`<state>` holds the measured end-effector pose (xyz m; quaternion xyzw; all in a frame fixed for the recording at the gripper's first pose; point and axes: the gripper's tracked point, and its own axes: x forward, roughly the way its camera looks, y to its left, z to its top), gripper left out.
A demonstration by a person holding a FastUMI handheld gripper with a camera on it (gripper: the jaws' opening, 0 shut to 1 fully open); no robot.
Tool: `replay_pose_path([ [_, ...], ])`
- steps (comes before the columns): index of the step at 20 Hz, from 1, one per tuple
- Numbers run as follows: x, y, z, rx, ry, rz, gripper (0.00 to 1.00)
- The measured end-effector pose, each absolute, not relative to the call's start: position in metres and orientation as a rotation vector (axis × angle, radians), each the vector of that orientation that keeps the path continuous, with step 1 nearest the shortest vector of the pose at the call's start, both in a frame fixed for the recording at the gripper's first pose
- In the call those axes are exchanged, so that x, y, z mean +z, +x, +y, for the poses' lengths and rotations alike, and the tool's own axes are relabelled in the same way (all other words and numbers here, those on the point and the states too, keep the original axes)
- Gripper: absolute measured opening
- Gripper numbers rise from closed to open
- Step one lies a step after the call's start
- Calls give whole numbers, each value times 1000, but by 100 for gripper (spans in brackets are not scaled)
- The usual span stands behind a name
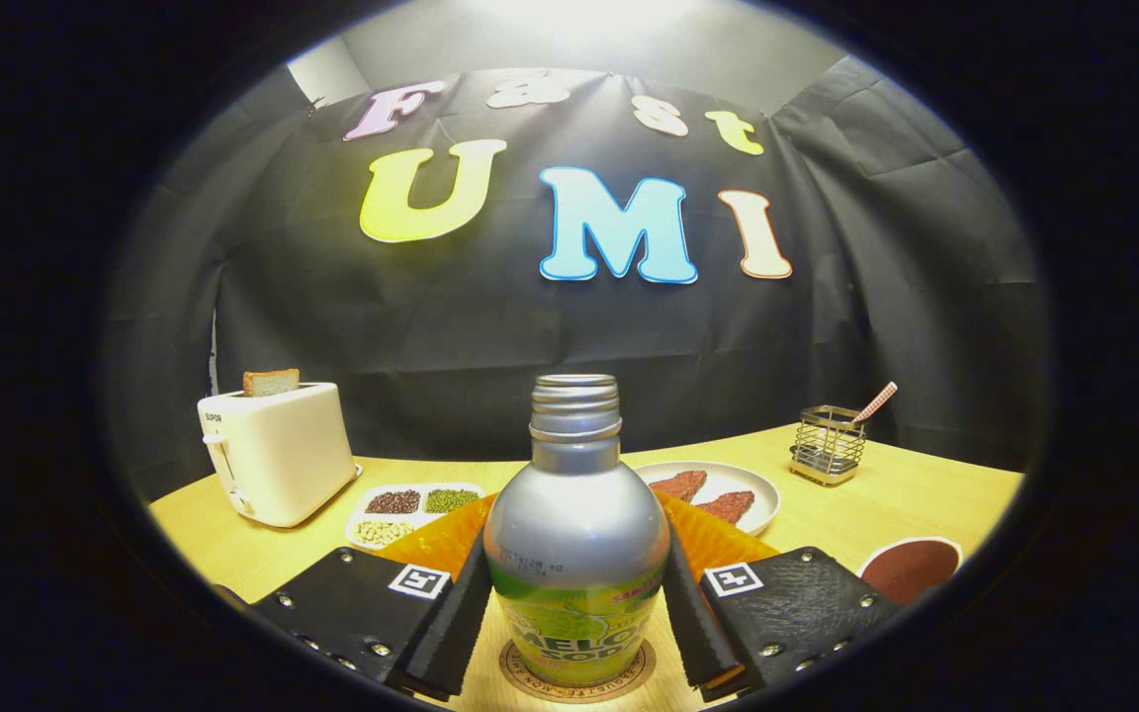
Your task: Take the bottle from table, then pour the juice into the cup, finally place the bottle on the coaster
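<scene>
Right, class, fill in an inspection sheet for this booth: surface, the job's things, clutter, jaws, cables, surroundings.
Surface: light wooden table.
Job's things: silver bottle, cap off, upright on a round coaster; the orange thing behind it may be the cup, cannot tell.
Clutter: toaster holding a slice of bread; divided dish of beans; white plate with two reddish pieces; wire holder with a stick; dark round dish.
Jaws: gripper has one on each side of the bottle, against it; firm clamping cannot be told.
Cables: nothing seen.
Surroundings: black cloth wall.
</scene>
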<state>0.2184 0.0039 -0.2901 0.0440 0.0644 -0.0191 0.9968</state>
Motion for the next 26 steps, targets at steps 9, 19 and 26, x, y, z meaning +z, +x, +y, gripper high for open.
replay_pose_path([
  [9, -240, 202, 3, -27, 94, 40, 84],
  [19, -105, 123, 11, 53, 28, 37, 84],
  [26, -50, 87, 37, 152, 47, 16, 84],
])
